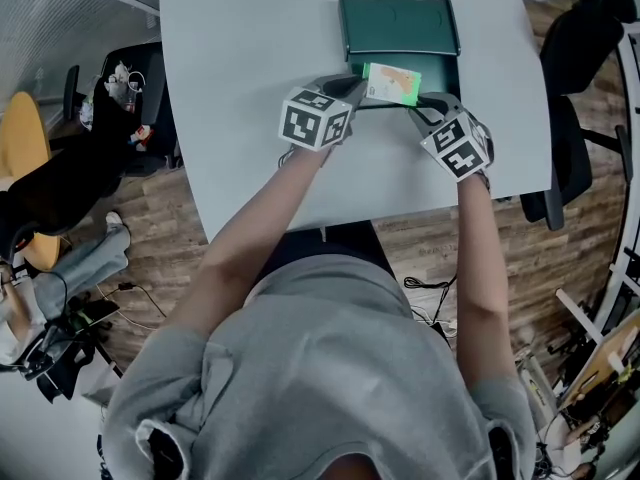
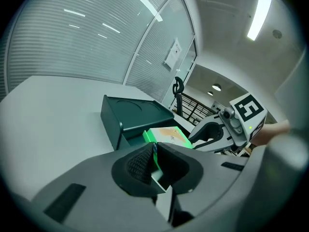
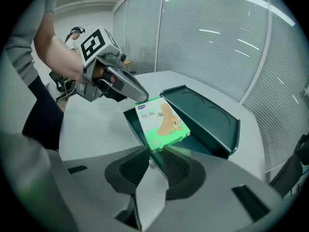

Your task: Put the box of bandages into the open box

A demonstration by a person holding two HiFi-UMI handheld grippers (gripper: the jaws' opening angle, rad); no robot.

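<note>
The green box of bandages (image 1: pixel 392 82) hangs tilted over the tray of the dark green open box (image 1: pixel 441 72), whose lid (image 1: pixel 398 23) lies folded back behind it. My left gripper (image 1: pixel 357 89) is shut on the bandage box's left edge, seen thin between the pads in the left gripper view (image 2: pixel 154 154). My right gripper (image 1: pixel 426 104) is shut on its opposite corner (image 3: pixel 155 152). In the right gripper view the printed top of the bandage box (image 3: pixel 162 122) faces up above the open box (image 3: pixel 207 129), with the left gripper (image 3: pixel 126 86) beyond it.
The open box stands near the far edge of the white table (image 1: pixel 250 58). A black office chair (image 1: pixel 578 48) is at the right, a black chair with clutter (image 1: pixel 130 98) and a yellow chair (image 1: pixel 20 138) at the left. Cables lie on the wooden floor (image 1: pixel 430 298).
</note>
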